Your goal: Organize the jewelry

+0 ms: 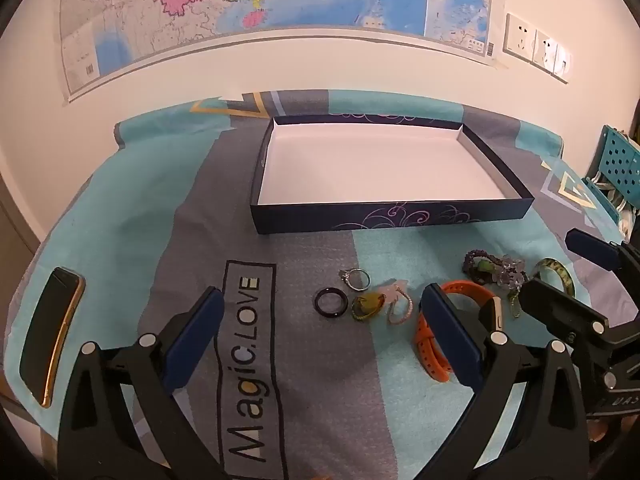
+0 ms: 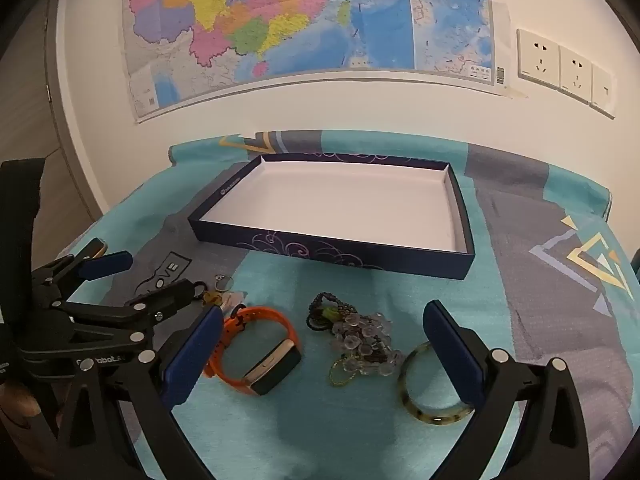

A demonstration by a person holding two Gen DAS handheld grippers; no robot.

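Hovering over the bench [image 1: 132,216], both wide and empty — left hand-held gripper [image 1: 326,320], right hand-held gripper [image 2: 324,336]. Box [image 2: 340,254] holds nothing — jewelry lies before it.

Counted across both wrist views: 1 shallow navy box [image 1: 360,222] w/ white inside, nothing in it. 2 finger rings are seen, 1 black [image 1: 329,302] and 1 silver w/ a stone [image 1: 356,279]. 1 small olive-green piece [image 1: 366,307] and 1 pale pink beaded loop [image 1: 400,308] are laid beside them. 1 orange-strapped watch [image 2: 260,350] is counted. 1 tangle of dark and clear beads [image 2: 352,336] is seen; no. of strands can't be told. 1 mottled green bangle [image 2: 430,390]. 1 phone [image 1: 50,336] at the cloth's edge. 1 wall map [image 2: 304,24]. 3 wall socket plates [image 2: 566,70]. 2 grippers, each w/ 2 blue-padded fingers.
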